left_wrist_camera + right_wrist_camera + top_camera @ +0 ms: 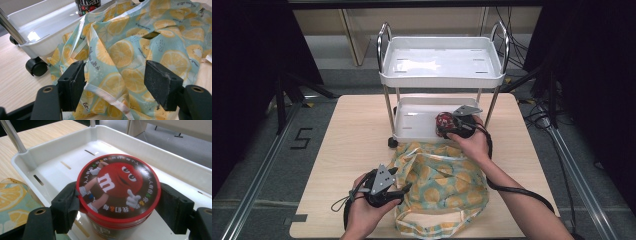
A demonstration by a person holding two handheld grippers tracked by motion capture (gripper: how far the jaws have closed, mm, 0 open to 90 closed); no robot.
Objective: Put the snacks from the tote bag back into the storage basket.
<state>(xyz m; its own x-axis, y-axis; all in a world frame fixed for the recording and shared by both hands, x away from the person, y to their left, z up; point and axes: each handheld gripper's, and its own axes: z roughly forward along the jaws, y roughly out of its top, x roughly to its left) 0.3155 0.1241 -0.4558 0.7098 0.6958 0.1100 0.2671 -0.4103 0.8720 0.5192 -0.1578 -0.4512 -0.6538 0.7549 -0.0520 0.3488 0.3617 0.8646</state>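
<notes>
step: my right hand-held gripper (117, 202) pinching candy tub (117, 195) on cart's lower tray (175, 157) | left hand-held gripper (115, 82) spread over lemon-print bag (130, 50) | next: probably lift tub clear of tray rim, toward bag just below my grip

Left gripper (404, 190) fingers apart, right gripper (447, 125) fingers clamped

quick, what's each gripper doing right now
left gripper: open, jaws astride the lemon-print bag, not pinching it.
right gripper: shut on the red-lidded candy tub in the cart's lower tray.
</notes>
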